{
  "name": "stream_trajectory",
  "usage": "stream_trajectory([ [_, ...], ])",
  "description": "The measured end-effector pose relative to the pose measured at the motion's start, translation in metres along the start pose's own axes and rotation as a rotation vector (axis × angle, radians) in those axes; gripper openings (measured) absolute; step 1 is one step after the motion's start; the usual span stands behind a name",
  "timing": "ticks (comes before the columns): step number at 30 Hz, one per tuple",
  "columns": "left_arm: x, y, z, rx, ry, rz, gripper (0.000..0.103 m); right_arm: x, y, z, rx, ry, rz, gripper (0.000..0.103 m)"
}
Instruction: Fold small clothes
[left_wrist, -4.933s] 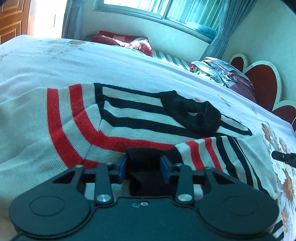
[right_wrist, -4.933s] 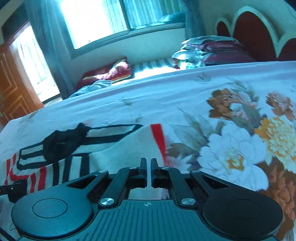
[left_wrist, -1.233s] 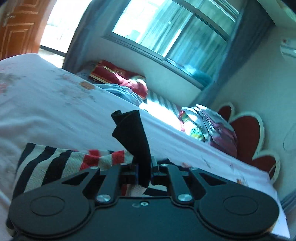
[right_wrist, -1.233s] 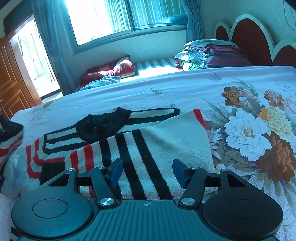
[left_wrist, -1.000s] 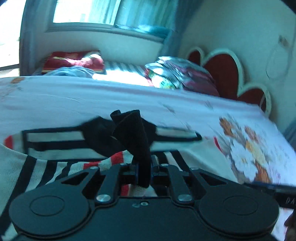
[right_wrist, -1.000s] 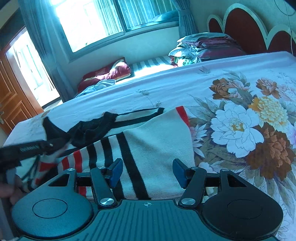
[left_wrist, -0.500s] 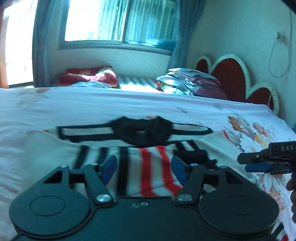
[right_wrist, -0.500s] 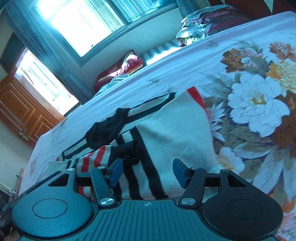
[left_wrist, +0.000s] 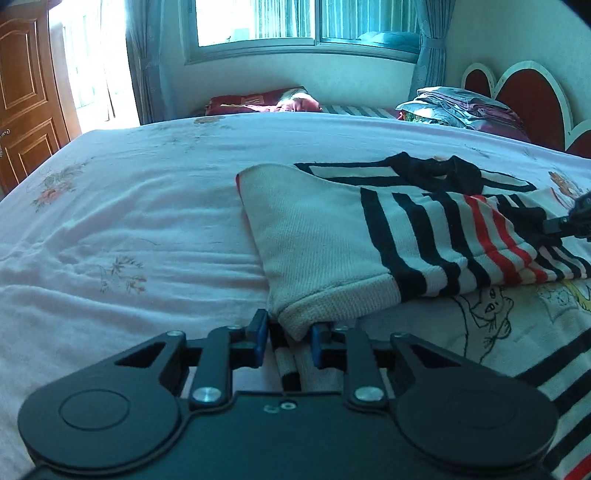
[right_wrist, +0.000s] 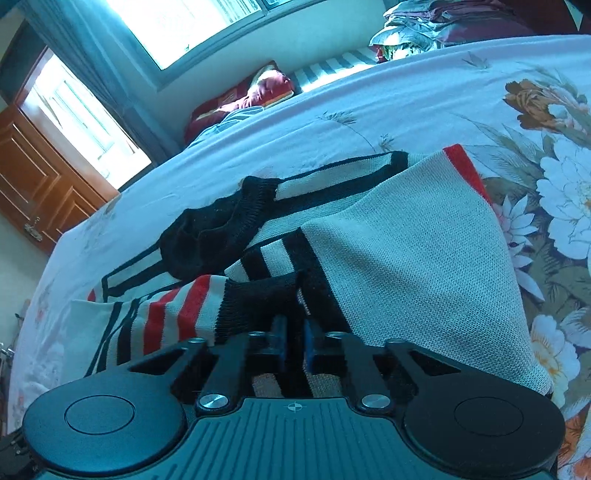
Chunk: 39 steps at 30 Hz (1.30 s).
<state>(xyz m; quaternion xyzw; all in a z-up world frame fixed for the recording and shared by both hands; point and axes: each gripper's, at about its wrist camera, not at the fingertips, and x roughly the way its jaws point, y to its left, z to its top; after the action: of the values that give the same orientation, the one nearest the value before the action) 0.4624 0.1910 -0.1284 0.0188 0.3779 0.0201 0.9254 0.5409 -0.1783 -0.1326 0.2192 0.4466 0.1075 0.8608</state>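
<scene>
A knitted sweater (left_wrist: 332, 240) with black, red and white stripes lies on the bed, both sleeves folded across its body and its black collar (left_wrist: 436, 170) at the far end. My left gripper (left_wrist: 288, 336) is at the sweater's near left corner, and its jaws are closing with the ribbed hem between the pads. My right gripper (right_wrist: 294, 343) is shut on black cloth where the striped sleeve's black cuff (right_wrist: 258, 299) ends on the sweater (right_wrist: 406, 258). Its tip (left_wrist: 554, 225) shows at the right edge of the left wrist view.
The pink sheet (left_wrist: 129, 221) stretches left of the sweater, the flowered bedcover (right_wrist: 554, 184) right of it. Folded bedding (left_wrist: 454, 107) lies by the red headboard (left_wrist: 524, 92). A red pillow (left_wrist: 258, 103) lies under the window, and a wooden door (left_wrist: 22, 92) stands at far left.
The left gripper let the black-cuffed sleeve down across the sweater, moved left to the hem corner and closed around it. The right gripper dropped lower and went from open to shut on black cloth.
</scene>
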Motion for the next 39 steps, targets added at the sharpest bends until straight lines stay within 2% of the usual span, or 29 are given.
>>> stream_trajectory([
  [3,-0.001,0.013,0.003,-0.066,-0.008,-0.036,0.017,-0.029,0.009,0.002,-0.027,-0.079,0.037,0.002],
  [6,0.002,0.02,-0.005,-0.053,0.011,-0.064,0.016,-0.062,0.027,-0.008,-0.15,-0.158,0.037,0.002],
  [8,0.006,0.023,-0.01,-0.05,0.021,-0.081,0.016,-0.061,0.026,-0.022,-0.18,-0.132,0.007,0.002],
  [10,0.009,0.021,-0.008,-0.044,0.029,-0.084,0.016,-0.042,0.019,-0.034,-0.184,-0.084,-0.041,0.002],
  [13,0.01,0.021,-0.007,-0.031,0.035,-0.086,0.016,-0.023,0.006,-0.042,-0.085,-0.066,-0.044,0.002],
  [18,0.012,0.023,-0.009,-0.013,0.053,-0.107,0.017,-0.021,0.004,-0.049,-0.082,-0.04,-0.057,0.002],
  [20,0.005,0.029,-0.008,0.009,0.074,-0.155,0.021,-0.03,0.005,-0.044,-0.067,-0.048,-0.053,0.002],
  [21,-0.002,0.035,-0.009,0.005,0.074,-0.18,0.03,-0.04,0.007,-0.042,-0.07,-0.089,-0.057,0.003],
  [22,-0.015,0.043,-0.009,-0.01,0.054,-0.211,0.035,-0.049,0.01,-0.04,-0.08,-0.125,-0.053,0.004],
  [23,-0.028,0.049,-0.009,-0.028,0.016,-0.23,0.04,-0.055,0.013,-0.036,-0.093,-0.144,-0.043,0.012],
  [24,-0.038,0.053,-0.007,-0.045,-0.021,-0.235,0.048,-0.057,0.014,-0.031,-0.104,-0.144,-0.041,0.025],
  [25,-0.045,0.053,-0.002,-0.062,-0.055,-0.244,0.049,-0.054,0.014,-0.027,-0.109,-0.141,-0.054,0.031],
  [26,-0.045,0.05,0.004,-0.063,-0.072,-0.259,0.049,-0.049,0.014,-0.023,-0.106,-0.136,-0.063,0.041],
  [27,-0.041,0.045,0.009,-0.057,-0.086,-0.269,0.049,-0.042,0.012,-0.019,-0.092,-0.121,-0.058,0.044],
  [29,-0.02,0.028,0.022,-0.045,-0.088,-0.302,0.047,-0.024,0.008,-0.015,-0.063,-0.074,-0.052,0.043],
  [31,0.005,0.015,0.03,-0.049,-0.05,-0.328,0.041,-0.007,0.003,-0.015,-0.04,-0.014,-0.047,0.043],
  [32,0.021,0.009,0.032,-0.046,-0.014,-0.329,0.041,-0.004,0.003,-0.017,-0.048,-0.018,-0.05,0.031],
  [33,0.033,0.005,0.032,-0.035,0.025,-0.309,0.04,-0.004,0.004,-0.019,-0.069,-0.014,-0.052,0.002],
  [34,0.046,0.002,0.031,-0.016,0.062,-0.284,0.04,-0.004,0.005,-0.02,-0.073,-0.003,-0.054,0.002],
  [35,0.05,0.0,0.029,0.007,0.042,-0.281,0.042,-0.006,0.005,-0.022,-0.081,-0.006,-0.065,0.002],
  [37,0.052,-0.001,0.036,0.029,0.06,-0.278,0.041,-0.006,0.004,-0.025,-0.095,-0.011,-0.088,0.002],
  [38,0.051,-0.003,0.042,0.056,0.054,-0.274,0.042,-0.009,0.007,-0.024,-0.112,-0.021,-0.111,0.002],
  [39,0.051,-0.005,0.047,0.087,0.038,-0.261,0.048,-0.014,0.014,-0.023,-0.148,-0.06,-0.163,0.004],
])
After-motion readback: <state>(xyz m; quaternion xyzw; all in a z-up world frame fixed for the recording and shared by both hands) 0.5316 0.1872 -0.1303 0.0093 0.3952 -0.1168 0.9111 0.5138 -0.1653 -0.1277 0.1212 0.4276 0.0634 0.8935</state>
